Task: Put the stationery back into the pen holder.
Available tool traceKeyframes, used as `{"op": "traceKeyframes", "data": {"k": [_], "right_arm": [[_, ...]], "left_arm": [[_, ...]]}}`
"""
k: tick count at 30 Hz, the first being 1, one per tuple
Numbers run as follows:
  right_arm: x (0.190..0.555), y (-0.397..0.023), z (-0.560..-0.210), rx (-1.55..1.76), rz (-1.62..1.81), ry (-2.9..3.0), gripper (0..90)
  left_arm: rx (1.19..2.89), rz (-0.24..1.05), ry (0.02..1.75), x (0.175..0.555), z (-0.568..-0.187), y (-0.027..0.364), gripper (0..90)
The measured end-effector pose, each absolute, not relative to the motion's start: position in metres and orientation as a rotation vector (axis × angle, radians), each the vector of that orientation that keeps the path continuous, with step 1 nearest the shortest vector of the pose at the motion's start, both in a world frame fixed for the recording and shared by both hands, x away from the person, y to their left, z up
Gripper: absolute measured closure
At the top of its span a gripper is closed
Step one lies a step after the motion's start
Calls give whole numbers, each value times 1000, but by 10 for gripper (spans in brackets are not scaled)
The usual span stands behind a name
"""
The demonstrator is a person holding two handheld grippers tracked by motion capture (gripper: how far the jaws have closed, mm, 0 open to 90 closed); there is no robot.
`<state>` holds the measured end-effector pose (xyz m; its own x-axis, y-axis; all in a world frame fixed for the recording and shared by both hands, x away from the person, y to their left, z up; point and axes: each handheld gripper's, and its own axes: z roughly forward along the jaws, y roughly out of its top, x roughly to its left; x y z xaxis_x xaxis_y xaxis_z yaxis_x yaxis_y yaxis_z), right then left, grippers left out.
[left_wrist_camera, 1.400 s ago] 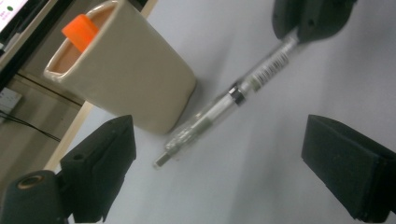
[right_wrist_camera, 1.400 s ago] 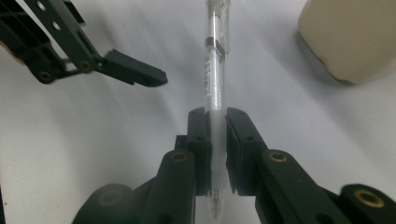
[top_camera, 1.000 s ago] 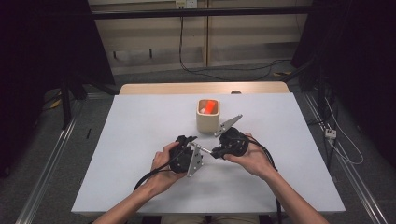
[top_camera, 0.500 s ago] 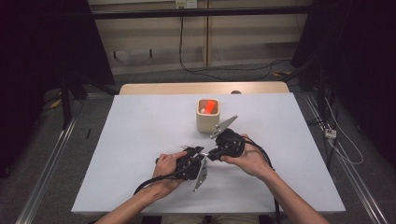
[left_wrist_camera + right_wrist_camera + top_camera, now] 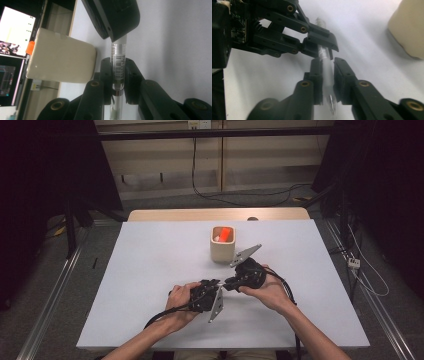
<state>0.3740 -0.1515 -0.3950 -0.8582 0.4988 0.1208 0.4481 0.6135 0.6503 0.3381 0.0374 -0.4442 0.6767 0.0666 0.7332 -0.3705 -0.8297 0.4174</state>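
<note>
So the left gripper (image 5: 216,290) is clamped on a clear pen (image 5: 118,65), its jaws having just been closing with the barrel right between them, and in the left gripper view the pads are seen pressed on the barcode-labelled barrel. The other end is pinched by the right gripper (image 5: 231,283), whose jaws have just been easing open a little, though in the right gripper view the frosted section (image 5: 327,75) is seen squeezed between the pads. The pen is held just above the white table (image 5: 150,270), in front of the beige cup (image 5: 222,251) on the person's side and a little apart from it. Its long axis is laid roughly level, running from one gripper to the other, across the front of the cup rather than toward it. Progress-wise: the pen is picked up and gripped at both ends, so the grab part looks done. What's probably left is pulling it apart or capping it, then it likely gets dropped in the cup, where something orange (image 5: 225,234) is already standing. Which end is the tip can't be told for sure.
</note>
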Motion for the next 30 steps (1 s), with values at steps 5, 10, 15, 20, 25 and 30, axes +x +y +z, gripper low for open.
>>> {"op": "traceKeyframes", "data": {"k": [5,10,15,20,25,30], "right_arm": [[369,-161,-395,850,1140,2676,592],[363,-170,-397,910,1177,2583,403],[357,-177,-401,962,1229,2482,236],[349,-188,-404,1021,1276,2397,150],[341,-203,-406,1069,1264,2313,84],[333,-219,-411,1137,1272,2260,81]], "left_arm": [[2322,949,-102,346,-437,44,799],[2253,806,64,354,-431,53,799],[2189,655,220,362,-424,65,799],[2097,506,356,370,-419,76,798],[2024,421,452,377,-411,84,798],[1984,388,502,385,-402,87,798]]}}
